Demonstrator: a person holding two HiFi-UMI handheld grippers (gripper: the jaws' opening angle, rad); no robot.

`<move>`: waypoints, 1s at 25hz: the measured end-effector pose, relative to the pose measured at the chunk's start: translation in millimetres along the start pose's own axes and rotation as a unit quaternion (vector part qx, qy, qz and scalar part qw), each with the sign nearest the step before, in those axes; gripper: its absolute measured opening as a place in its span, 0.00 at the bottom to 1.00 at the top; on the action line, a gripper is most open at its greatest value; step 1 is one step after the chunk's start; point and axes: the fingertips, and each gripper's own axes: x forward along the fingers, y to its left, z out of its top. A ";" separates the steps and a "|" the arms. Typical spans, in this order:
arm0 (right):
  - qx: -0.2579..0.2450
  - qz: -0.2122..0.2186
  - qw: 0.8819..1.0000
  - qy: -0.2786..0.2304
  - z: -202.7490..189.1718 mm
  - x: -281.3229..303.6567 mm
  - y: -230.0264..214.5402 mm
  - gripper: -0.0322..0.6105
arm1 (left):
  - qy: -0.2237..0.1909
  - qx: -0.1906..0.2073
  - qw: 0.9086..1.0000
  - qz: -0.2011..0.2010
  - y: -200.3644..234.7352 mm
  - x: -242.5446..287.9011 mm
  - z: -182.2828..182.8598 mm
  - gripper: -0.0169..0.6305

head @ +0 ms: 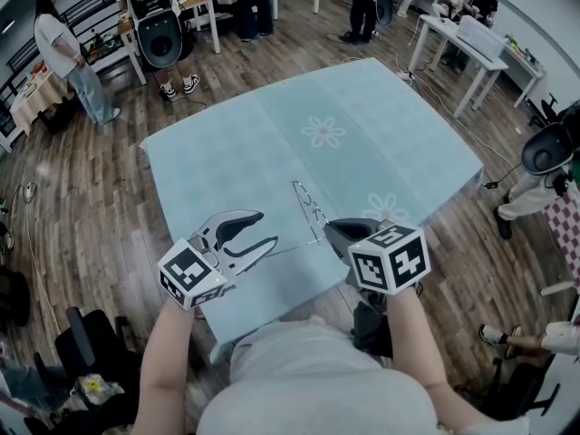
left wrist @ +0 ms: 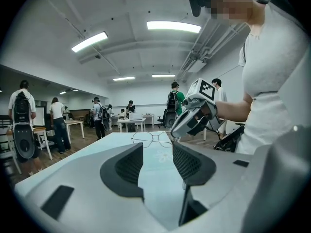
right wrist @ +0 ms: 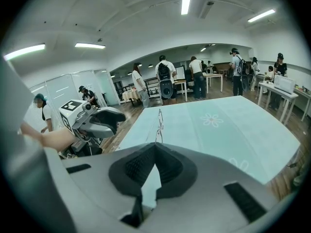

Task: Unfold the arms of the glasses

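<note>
Room: big hall with a wood floor (head: 100, 188), strip lights on the ceiling, white desks (head: 467, 43) along the far side and several people (head: 68, 53) standing about.
Table: covered with a pale blue cloth (head: 236, 148) printed with faint flowers, right in front of the person who holds the tools.
Left tongs (head: 267, 227): spread wide with nothing between the jaws, hanging above the near edge of the cloth and pointing toward the right tongs.
Right tongs (head: 328, 229): pressed together, pinching the thin wire frame at one end, tilted down toward the cloth.
Glasses (head: 308, 208): thin-rimmed, held up off the cloth by the right tongs alone. The lenses reach away from the jaw tips toward the middle of the table. One thin arm runs out sideways from the pinched end toward the left tongs and stops short of its jaws. From the left gripper view they (left wrist: 151, 139) show beyond the open jaws, apart from them.
</note>
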 end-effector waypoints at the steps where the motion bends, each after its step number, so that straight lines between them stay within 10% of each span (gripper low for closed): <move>1: -0.001 0.000 1.000 -0.001 0.1 0.0 0.7 0.06 | 0.005 -0.003 1.000 -0.001 -0.5 3.2 -1.0 0.33; 10: -0.011 0.017 1.000 -0.003 1.4 0.0 6.0 0.06 | 0.051 0.009 0.998 -0.025 3.0 34.8 -15.2 0.33; 18: -0.018 0.017 1.000 -0.006 1.4 -0.4 7.8 0.06 | 0.052 -0.152 0.985 -0.056 2.3 50.0 -10.1 0.33; 25: -0.028 0.017 0.999 -0.003 0.5 3.0 10.0 0.06 | 0.085 -0.286 0.952 -0.070 -0.1 60.9 -18.8 0.33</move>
